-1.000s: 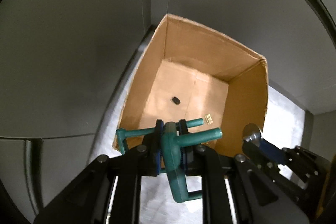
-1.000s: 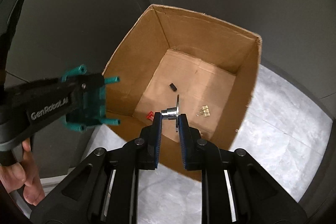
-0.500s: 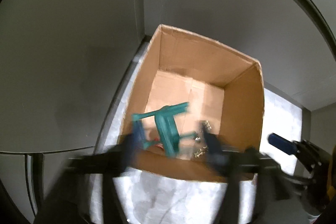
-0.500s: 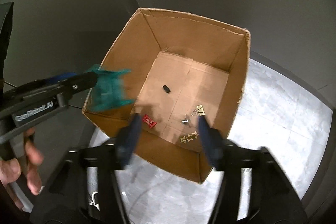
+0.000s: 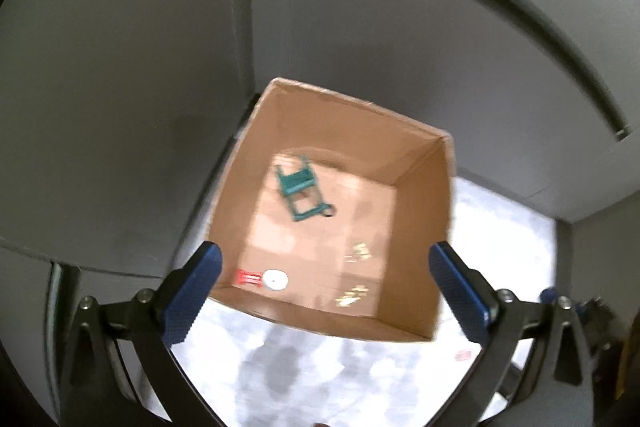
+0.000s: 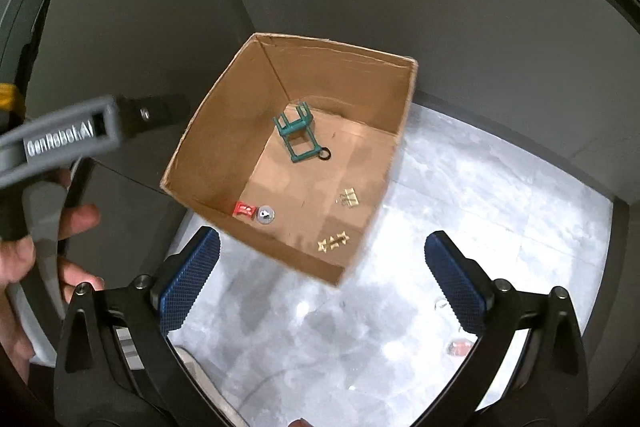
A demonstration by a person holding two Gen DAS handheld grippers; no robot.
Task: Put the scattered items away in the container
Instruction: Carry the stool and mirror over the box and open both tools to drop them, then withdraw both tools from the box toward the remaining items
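An open cardboard box (image 5: 424,227) (image 6: 224,131) stands on the pale floor in a corner. Inside lie a small green toy chair (image 5: 299,191) (image 6: 299,138), a round silver metal piece (image 5: 274,279) (image 6: 265,215), a red clip (image 5: 247,277) (image 6: 245,208), a small black ring (image 6: 324,153) and gold clips (image 5: 352,297) (image 6: 333,242). My left gripper (image 5: 325,291) is open and empty, held above the box's near edge. My right gripper (image 6: 322,277) is open and empty, above the floor just in front of the box.
Dark grey walls (image 5: 120,67) close in behind and left of the box. The left tool's grey handle (image 6: 60,139) and a hand (image 6: 24,259) show at the left of the right wrist view. A small reddish item (image 6: 460,347) lies on the floor at the right.
Both grippers opened. The green chair dropped from the left gripper and the silver piece from the right gripper into the box. Both grippers rose and pulled back.
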